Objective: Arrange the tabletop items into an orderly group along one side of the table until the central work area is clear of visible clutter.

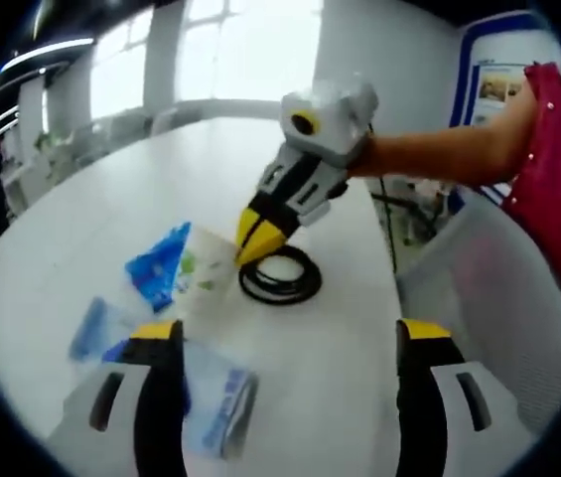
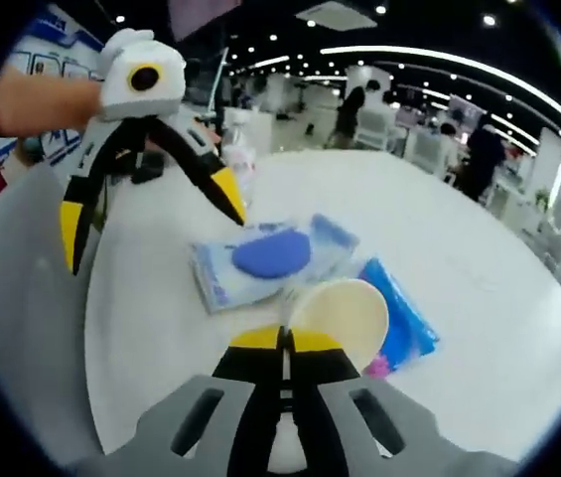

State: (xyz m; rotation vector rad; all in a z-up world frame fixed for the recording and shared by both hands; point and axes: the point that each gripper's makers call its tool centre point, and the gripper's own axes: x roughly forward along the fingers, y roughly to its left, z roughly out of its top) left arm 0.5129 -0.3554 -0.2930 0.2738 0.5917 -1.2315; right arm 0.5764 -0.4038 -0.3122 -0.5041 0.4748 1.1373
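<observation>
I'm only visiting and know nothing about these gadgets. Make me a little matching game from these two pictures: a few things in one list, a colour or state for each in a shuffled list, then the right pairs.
Things:
1. cable
2. left gripper
3. right gripper
4. table

Colour or state:
A. white
B. jaws spread wide apart
C. black, coiled in a ring
D. jaws closed together

Pairs: 1-C, 2-B, 3-D, 4-A

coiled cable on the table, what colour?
Black. The coiled cable shows best in the left gripper view, lying beside the right hand-held gripper.
</observation>
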